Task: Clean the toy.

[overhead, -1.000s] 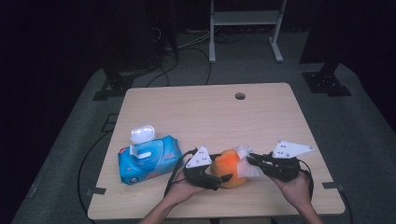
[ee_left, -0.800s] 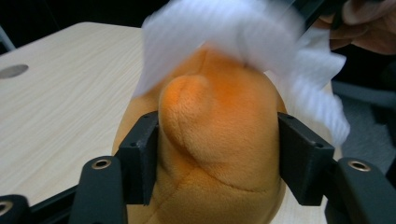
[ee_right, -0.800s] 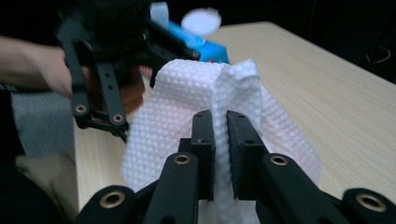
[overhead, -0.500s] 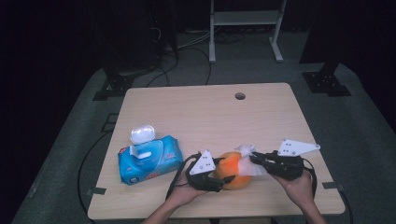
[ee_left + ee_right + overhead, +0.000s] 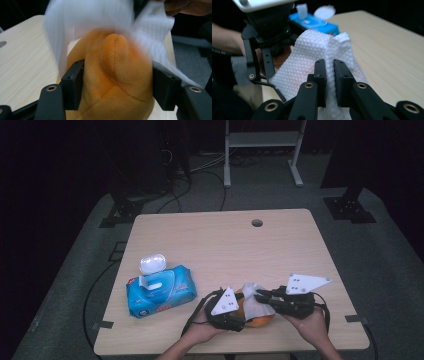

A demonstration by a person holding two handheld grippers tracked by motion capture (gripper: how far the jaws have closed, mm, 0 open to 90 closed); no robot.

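Plush (image 5: 257, 320) is clamped in left gripper (image 5: 235, 312) jaws, steadied for wiping; wipe (image 5: 317, 57) is pinched in right gripper (image 5: 329, 75) jaws, draped over it; near worktop (image 5: 225, 240) edge.

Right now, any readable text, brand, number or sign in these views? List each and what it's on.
None readable.
Blue wipes pack: printing on its front edge in the high view, too small and blurred to read; in the right gripper view it is out of focus.
White wipe, orange plush toy, table, left gripper, right gripper: no lettering seen.
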